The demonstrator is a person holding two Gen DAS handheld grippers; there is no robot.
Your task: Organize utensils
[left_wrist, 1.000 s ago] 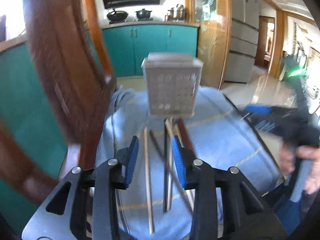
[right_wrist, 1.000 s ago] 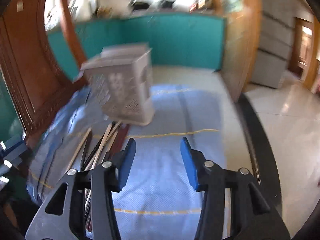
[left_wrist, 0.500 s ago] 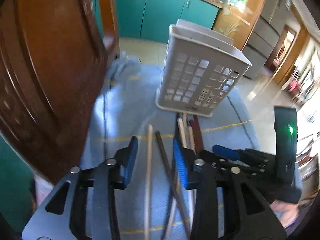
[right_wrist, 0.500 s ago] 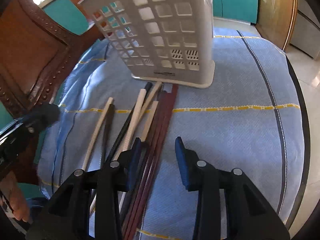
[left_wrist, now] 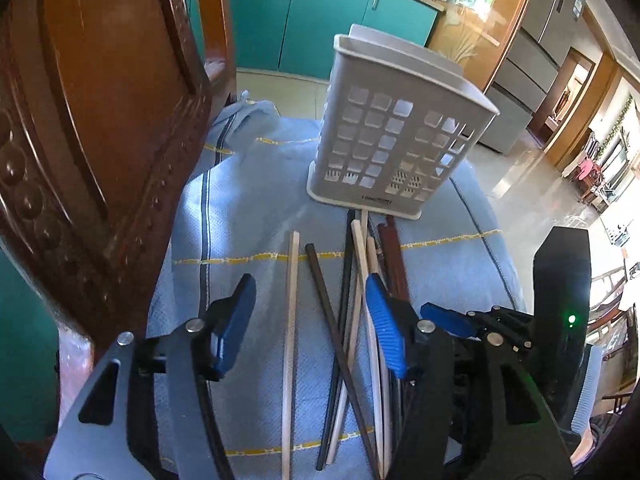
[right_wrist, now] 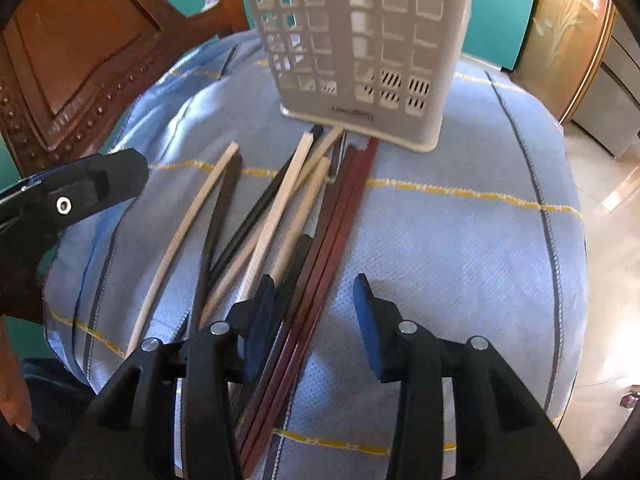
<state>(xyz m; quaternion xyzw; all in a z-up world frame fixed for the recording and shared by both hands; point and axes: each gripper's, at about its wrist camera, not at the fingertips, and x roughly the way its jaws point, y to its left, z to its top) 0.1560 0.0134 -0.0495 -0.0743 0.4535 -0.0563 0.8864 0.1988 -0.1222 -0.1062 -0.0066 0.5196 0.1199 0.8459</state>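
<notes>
The left hand-held gripper (left_wrist: 310,322) hung open and empty over the left edge of a loose spread of chopsticks (left_wrist: 352,320) on a surface draped in a blue cloth (left_wrist: 240,200). A single pale chopstick (left_wrist: 290,340) and a dark one (left_wrist: 332,332) lay between its blue pads (left_wrist: 234,326), their long axes running nearly straight ahead along the fingers toward the white perforated utensil holder (left_wrist: 392,140), which stood upright just beyond the far tips. A carved wooden chair back (left_wrist: 100,120) rose close on the left. To the right, the right hand-held gripper (right_wrist: 316,320) was likewise open and held nothing, poised low over the reddish-brown chopsticks (right_wrist: 320,264) at the pile's right edge; that pair passed beneath the gap between its fingers, near the left one, pointing at the holder's base. Each hand appeared nearest to its own side of the pile, so a grasp seemed to call for closing across the sticks' width.
</notes>
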